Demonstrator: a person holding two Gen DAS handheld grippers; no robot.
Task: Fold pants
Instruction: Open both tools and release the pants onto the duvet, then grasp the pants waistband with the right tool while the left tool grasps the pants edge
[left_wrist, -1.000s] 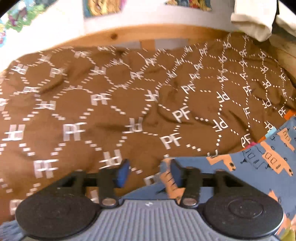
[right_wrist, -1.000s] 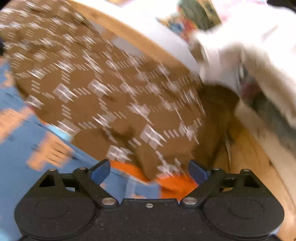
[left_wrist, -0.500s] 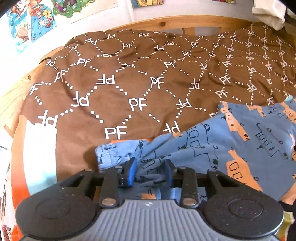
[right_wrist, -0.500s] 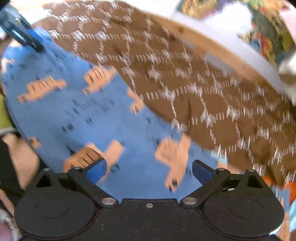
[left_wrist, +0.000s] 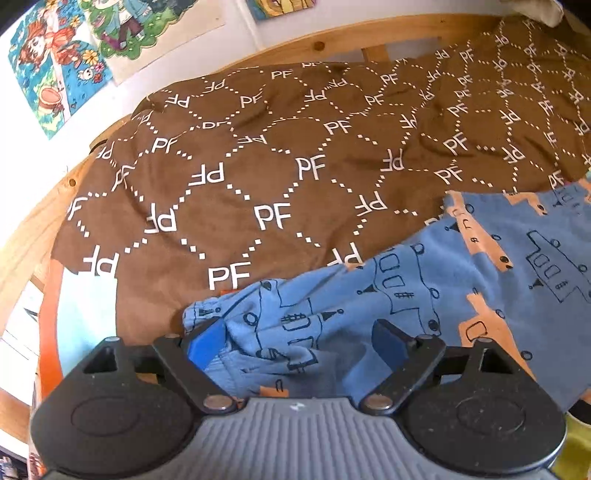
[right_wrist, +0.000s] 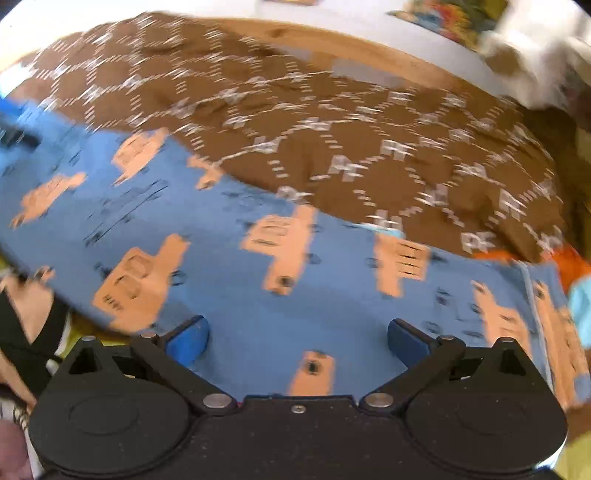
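Lying rumpled, blue train-print pants (left_wrist: 424, 288); both hand-held grippers (left_wrist: 299, 341) (right_wrist: 297, 338) released.

Left gripper (left_wrist: 295, 338): jaws, narrowly set on the bunched waistband of the pants (left_wrist: 461, 280) half a second ago, now spread wide with the fabric lying loose between them. Right gripper (right_wrist: 297, 334): swung from the bed's far edge to above the flat trouser leg

Left tool (left_wrist: 297, 338) spread wide — right tool (right_wrist: 297, 336) likewise.
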